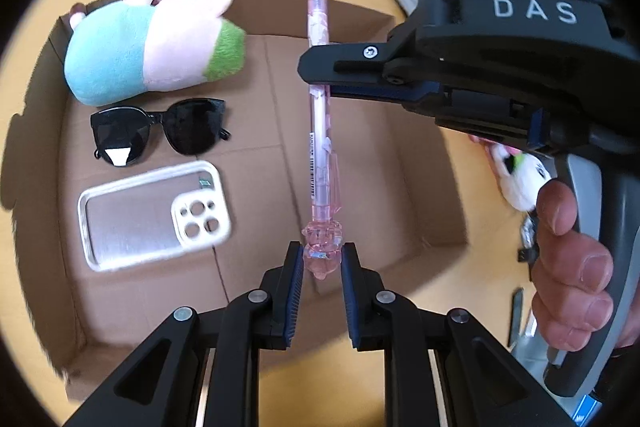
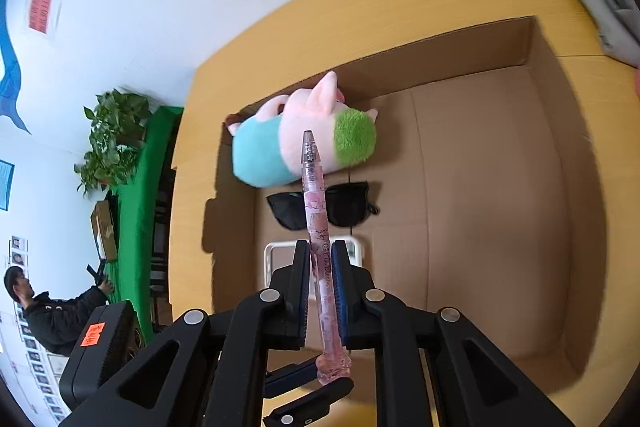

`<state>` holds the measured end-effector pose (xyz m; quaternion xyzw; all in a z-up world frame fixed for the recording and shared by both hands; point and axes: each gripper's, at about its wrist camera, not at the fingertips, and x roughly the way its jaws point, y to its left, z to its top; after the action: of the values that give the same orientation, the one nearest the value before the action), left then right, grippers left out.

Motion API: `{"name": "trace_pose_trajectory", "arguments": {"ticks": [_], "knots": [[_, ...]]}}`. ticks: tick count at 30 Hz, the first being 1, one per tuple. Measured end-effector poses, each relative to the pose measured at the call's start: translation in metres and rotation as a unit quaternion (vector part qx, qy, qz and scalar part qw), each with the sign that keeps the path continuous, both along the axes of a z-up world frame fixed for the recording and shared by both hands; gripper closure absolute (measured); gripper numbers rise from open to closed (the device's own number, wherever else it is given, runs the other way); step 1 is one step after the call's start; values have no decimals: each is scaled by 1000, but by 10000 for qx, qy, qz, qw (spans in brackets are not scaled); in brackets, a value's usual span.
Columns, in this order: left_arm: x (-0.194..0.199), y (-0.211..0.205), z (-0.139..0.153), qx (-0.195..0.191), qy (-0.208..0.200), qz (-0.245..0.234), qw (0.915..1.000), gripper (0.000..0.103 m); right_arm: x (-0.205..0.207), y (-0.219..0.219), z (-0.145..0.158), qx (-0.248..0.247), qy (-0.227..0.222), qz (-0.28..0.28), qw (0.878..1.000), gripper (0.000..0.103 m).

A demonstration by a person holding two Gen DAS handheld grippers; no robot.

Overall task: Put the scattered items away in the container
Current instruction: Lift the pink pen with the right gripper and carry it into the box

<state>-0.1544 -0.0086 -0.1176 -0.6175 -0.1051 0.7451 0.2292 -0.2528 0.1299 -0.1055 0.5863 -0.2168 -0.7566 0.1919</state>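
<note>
Clamping the pink pen mid-barrel, the right tongs are holding it lengthwise above the box; the left tongs are standing apart around its end.

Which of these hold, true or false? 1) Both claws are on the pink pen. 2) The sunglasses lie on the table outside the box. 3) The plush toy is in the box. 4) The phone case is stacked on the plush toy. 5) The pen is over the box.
1) True: the right claw pinches the pink pen mid-barrel; the left claw brackets its ornament end.
2) False: the sunglasses lie inside the cardboard box.
3) True: the plush toy sits at the box's far wall.
4) False: the phone case lies flat on the box floor, apart from the toy.
5) True.
</note>
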Motion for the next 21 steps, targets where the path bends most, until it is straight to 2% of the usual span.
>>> {"name": "trace_pose_trajectory", "arguments": {"ticks": [3, 11, 17, 21], "knots": [[-21, -2, -26, 57, -308, 217, 9993, 85, -29, -8, -29, 89, -182, 115, 9997, 91], [-65, 18, -81, -86, -685, 320, 9971, 85, -82, -4, -98, 395, -617, 146, 9972, 92], [-84, 21, -105, -173, -868, 563, 9945, 85, -111, -9, -133, 654, -798, 288, 9942, 92], [-90, 23, -105, -138, -846, 561, 9947, 85, -117, -4, -143, 593, -740, 67, 9955, 92]]}}
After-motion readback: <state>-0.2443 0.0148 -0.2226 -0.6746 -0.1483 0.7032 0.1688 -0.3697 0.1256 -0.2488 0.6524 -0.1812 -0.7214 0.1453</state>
